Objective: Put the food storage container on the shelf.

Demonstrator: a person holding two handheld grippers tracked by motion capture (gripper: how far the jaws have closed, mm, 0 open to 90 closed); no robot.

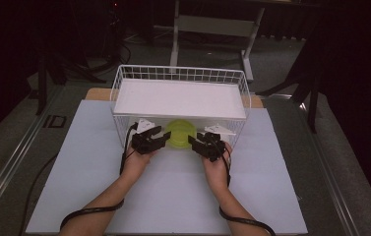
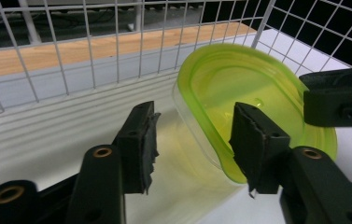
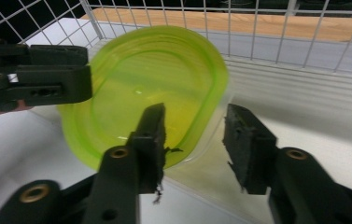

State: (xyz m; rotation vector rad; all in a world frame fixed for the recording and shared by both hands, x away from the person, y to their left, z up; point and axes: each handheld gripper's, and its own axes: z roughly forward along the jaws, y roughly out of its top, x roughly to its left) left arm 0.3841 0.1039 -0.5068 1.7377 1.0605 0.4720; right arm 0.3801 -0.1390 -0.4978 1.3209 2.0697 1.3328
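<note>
A clear tub with a yellow-green lid (image 1: pixel 180 133) sits under the white shelf of a wire basket (image 1: pixel 180 73), at its open front. My left gripper (image 1: pixel 157 136) is at the tub's left end and my right gripper (image 1: pixel 196 141) at its right end. In the left gripper view the tub's (image 2: pixel 239 84) near corner lies between the parted jaws of the left gripper (image 2: pixel 194 149), and the pads do not press on it. In the right gripper view the right gripper (image 3: pixel 197 140) stands open around the tub's (image 3: pixel 155 74) other corner, one finger (image 3: pixel 152 135) over the lid.
The basket's wire walls (image 2: pixel 94 51) enclose the back and sides behind the tub. A white panel (image 1: pixel 180 98) covers the basket's upper level. The basket stands on a pale mat (image 1: pixel 173 196) on a wooden table. A desk frame (image 1: pixel 212 29) stands beyond.
</note>
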